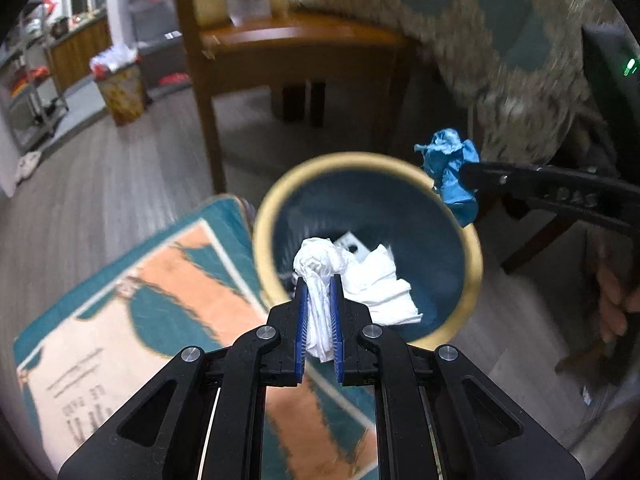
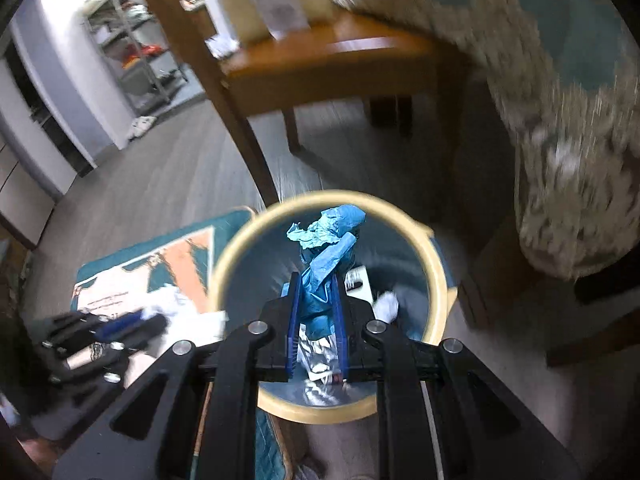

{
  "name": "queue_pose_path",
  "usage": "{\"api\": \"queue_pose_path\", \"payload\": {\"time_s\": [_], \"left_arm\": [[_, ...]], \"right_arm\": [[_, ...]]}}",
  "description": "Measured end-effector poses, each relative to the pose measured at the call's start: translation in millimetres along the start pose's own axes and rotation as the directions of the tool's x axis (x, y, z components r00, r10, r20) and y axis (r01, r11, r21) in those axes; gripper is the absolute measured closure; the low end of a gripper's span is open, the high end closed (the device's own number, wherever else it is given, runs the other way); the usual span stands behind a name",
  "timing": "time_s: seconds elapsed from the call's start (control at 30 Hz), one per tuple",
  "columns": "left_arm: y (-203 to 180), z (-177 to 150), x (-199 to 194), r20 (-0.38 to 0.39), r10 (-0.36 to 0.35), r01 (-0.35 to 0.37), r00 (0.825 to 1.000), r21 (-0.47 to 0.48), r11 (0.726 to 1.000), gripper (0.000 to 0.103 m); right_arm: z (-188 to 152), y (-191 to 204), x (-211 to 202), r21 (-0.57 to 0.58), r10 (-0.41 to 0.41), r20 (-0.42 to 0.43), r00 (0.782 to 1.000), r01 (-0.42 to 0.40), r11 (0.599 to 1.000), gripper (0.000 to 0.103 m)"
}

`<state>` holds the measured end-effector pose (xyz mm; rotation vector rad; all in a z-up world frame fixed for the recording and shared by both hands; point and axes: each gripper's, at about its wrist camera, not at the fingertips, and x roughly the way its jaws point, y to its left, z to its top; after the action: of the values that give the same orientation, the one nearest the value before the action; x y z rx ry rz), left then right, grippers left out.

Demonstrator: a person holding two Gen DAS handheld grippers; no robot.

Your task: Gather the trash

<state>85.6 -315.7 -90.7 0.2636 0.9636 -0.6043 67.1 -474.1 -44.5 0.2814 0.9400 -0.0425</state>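
Left tongs are clamped on a crumpled white tissue, held above the yellow-rimmed bin. Right tongs are closed on a crumpled blue paper wad, also held over the bin's opening, where white scraps are seen inside.

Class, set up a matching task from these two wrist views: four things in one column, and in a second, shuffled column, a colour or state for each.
Things:
1. left gripper
2. right gripper
3. bin
4. chair

States:
a. brown wood, standing behind the bin
b. shut on blue crumpled paper
c. round, yellow rim, trash already inside
d. shut on white crumpled paper

Pairs: 1-d, 2-b, 3-c, 4-a
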Motion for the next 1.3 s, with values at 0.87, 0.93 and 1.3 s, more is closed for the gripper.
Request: {"api": "queue_pose_path", "payload": {"time_s": [0.87,0.93,1.3], "left_arm": [[59.9,-49.2,-123.3,0.136,0.025,-0.021,0.990,-0.029,0.999,0.042],[66.6,-62.1,-125.7,0.140,0.039,-0.034,0.989,-0.037,0.999,0.041],[84.8,-68.2,-134.7,0.195,0.062,-0.049,0.979,-0.070,0.996,0.008]], "right_arm": [[-48.4,72.1,-84.4,0.016,0.042,0.095,0.995,-0.043,0.999,0.063],[-66.7,76.9,-96.1,0.014,0.000,0.105,0.994,-0.002,1.000,0.063],[-89.8,75.9,-83.7,0.131,-0.171,0.100,0.980,0.158,0.979,0.007]]}}
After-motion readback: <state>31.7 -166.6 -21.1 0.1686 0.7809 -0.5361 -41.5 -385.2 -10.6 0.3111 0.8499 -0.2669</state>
